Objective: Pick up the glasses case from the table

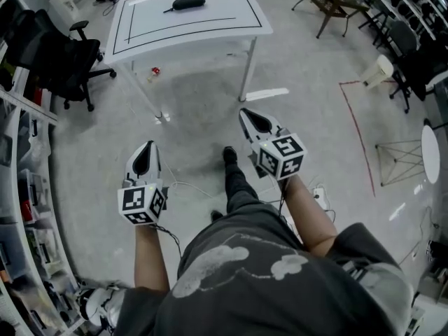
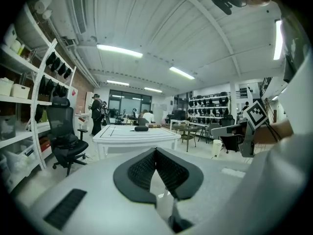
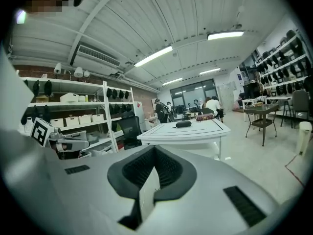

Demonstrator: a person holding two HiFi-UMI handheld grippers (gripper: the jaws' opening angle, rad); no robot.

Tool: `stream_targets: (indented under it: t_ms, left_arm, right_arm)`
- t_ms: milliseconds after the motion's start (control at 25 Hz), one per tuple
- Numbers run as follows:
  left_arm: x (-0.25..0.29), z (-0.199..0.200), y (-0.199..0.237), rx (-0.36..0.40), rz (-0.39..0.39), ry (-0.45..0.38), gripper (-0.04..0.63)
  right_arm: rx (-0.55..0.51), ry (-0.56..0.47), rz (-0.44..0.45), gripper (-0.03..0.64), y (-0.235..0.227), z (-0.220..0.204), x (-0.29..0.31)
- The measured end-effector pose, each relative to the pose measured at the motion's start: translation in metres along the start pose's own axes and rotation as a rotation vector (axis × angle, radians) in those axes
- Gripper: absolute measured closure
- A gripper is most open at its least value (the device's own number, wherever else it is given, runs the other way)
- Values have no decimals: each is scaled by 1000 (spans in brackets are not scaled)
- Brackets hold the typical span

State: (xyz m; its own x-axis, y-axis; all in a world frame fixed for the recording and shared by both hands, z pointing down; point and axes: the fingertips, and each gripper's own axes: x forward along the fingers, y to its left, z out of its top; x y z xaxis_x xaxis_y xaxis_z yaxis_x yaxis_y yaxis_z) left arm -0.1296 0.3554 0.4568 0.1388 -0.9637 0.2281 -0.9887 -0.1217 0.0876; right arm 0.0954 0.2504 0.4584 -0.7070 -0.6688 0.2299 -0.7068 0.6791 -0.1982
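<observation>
Left claw far from glasses case

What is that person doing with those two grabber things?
A person stands holding a left gripper and a right gripper, both with fingers shut and empty. The black glasses case lies on the white table ahead of them, untouched and some way off. Nothing is picked up yet.

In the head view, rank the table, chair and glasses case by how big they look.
Largest to smallest:
1. table
2. chair
3. glasses case
The glasses case lies on the table and is plainly far smaller.
</observation>
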Motion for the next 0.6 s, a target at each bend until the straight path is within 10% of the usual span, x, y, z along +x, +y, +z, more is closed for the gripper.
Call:
stream_targets:
  t_ms: [600]
  left_arm:
    - [178,63,51,8,17,2,594]
  right_arm:
    - [61,-5,10,617,-121,63,157]
